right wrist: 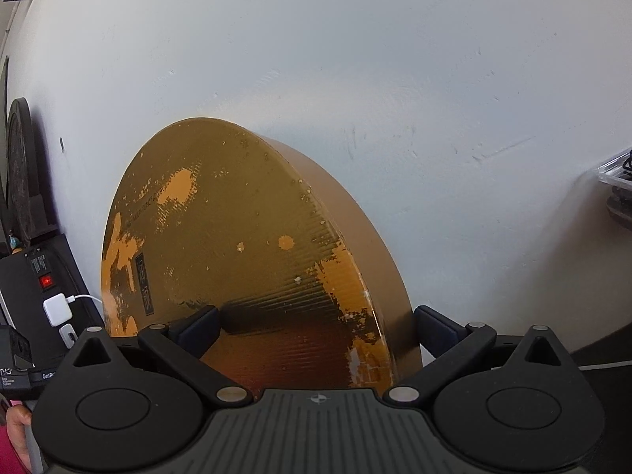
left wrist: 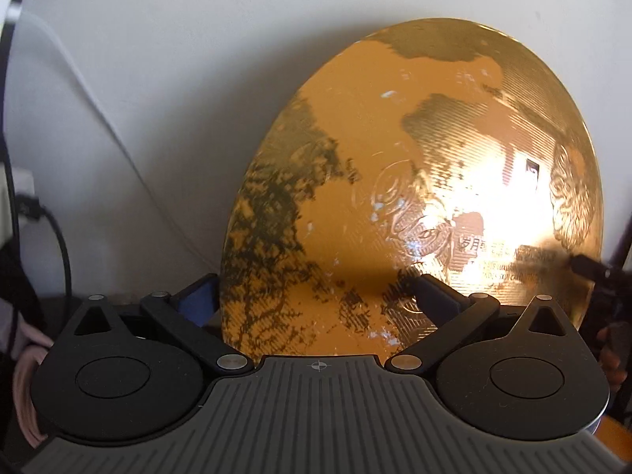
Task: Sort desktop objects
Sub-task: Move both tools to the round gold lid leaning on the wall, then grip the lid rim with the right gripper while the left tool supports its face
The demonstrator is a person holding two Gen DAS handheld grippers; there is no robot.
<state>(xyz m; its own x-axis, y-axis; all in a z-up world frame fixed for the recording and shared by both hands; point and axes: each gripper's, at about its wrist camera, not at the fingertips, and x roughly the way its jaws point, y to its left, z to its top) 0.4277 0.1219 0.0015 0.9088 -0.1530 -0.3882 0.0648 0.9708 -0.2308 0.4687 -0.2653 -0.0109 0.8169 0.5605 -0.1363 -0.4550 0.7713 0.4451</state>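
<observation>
Standing on edge: round gold box point(left wrist: 395, 181), foil worn, against wall point(right wrist: 355, 59).

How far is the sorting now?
Done: nothing that these views show. In hand: both grippers, left and right, straddle the gold box standing on edge against the wall. Left: placing the box; its goal is out of view.

Strong light glares off the gold tin lid point(left wrist: 414, 181) in the left wrist view — a blown-out white patch at its right. The right wrist view is dimmer, the lid shaded. Fisheye bending curves the wall point(right wrist: 355, 59) — corners go black.
</observation>
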